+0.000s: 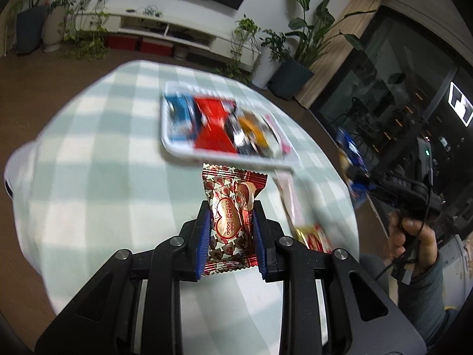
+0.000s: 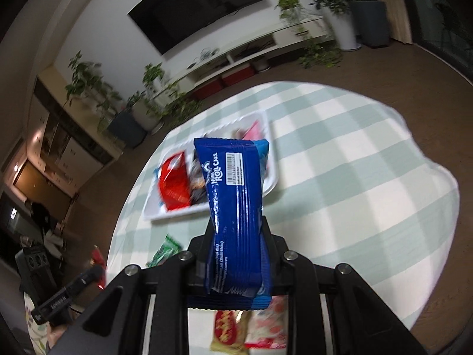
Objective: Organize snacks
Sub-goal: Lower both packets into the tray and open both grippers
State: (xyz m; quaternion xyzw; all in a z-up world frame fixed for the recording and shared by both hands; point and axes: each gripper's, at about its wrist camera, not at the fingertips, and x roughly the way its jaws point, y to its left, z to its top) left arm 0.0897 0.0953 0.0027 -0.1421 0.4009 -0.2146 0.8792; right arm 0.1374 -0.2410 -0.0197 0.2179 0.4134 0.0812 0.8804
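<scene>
Snacks in both hands, heading for the white rectangular plastic tray [image 1: 177, 151] on the desk.

My left hand-held gripper [image 1: 232, 230] is clamped on a red-and-silver foil cake packet [image 1: 232, 210], my right hand-held gripper [image 2: 236, 254] on a blue roll-cake wrapper [image 2: 236, 207]; next, I judge, lower each into the tray.

White walls, wall-mounted television [image 2: 198, 9], low cabinet [image 1: 165, 29], potted plants [image 1: 307, 41], brown floor [image 2: 384, 62].

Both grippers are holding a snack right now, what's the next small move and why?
Probably carry the left gripper forward and set its red heart-print snack into the white tray. It is clamped between the jaws, the tray lies just ahead, and other snacks already sit there.
</scene>
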